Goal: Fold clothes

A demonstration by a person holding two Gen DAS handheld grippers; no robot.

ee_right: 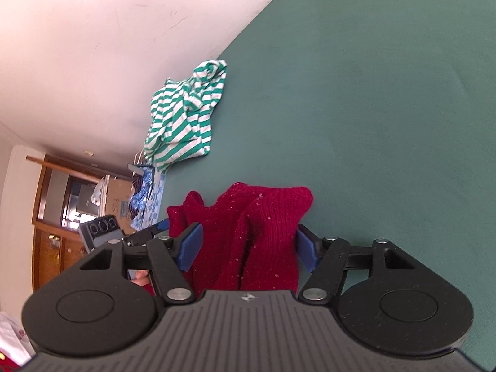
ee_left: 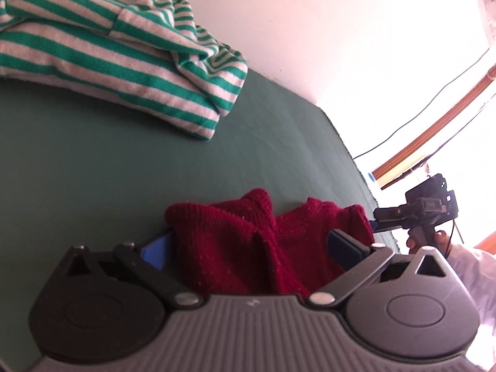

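Gripping bunched red knit sweater (ee_left: 248,248) between blue pads: left hand-held gripper (ee_left: 248,245) clamped on one part, right hand-held gripper (ee_right: 248,245) clamped on another. Sweater held just above green bench (ee_left: 93,161). Green-and-white striped garment (ee_left: 124,46) lies crumpled at bench's far edge, against white wall (ee_left: 310,15), well apart from sweater.

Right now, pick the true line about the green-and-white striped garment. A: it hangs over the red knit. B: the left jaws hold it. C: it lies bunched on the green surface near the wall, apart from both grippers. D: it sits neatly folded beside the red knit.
C: the striped garment lies crumpled on the green surface by the wall, while the left gripper and right gripper both have the red knit between their jaws.
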